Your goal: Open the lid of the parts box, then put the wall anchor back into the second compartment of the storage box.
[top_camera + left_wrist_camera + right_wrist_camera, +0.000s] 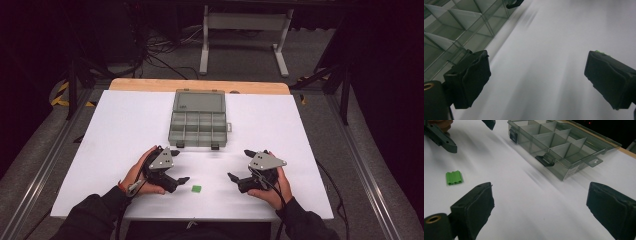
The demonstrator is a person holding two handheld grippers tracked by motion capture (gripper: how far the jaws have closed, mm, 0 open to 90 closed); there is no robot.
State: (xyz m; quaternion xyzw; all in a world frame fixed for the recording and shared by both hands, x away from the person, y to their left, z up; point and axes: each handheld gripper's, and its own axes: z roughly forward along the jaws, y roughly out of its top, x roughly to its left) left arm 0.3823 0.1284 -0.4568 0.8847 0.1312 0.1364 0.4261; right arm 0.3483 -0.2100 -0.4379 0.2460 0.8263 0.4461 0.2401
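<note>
High view: a small green plastic block (196, 188) is seen lying on the white table (120, 130), between the left gripper (178, 166) and right gripper (239, 164), both wide open and empty. It is judged light, stiff and slippery, best pinched across its flat sides.

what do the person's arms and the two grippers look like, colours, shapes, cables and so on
Both forearms wear dark sleeves. The left gripper and right gripper are black, and each carries a grey three-cornered plate dotted with small holes on top. A dark cable trails back from the right gripper along the wrist. Up close, the jaws end in blocky black pads with a matte, slightly wrinkled covering.
</note>
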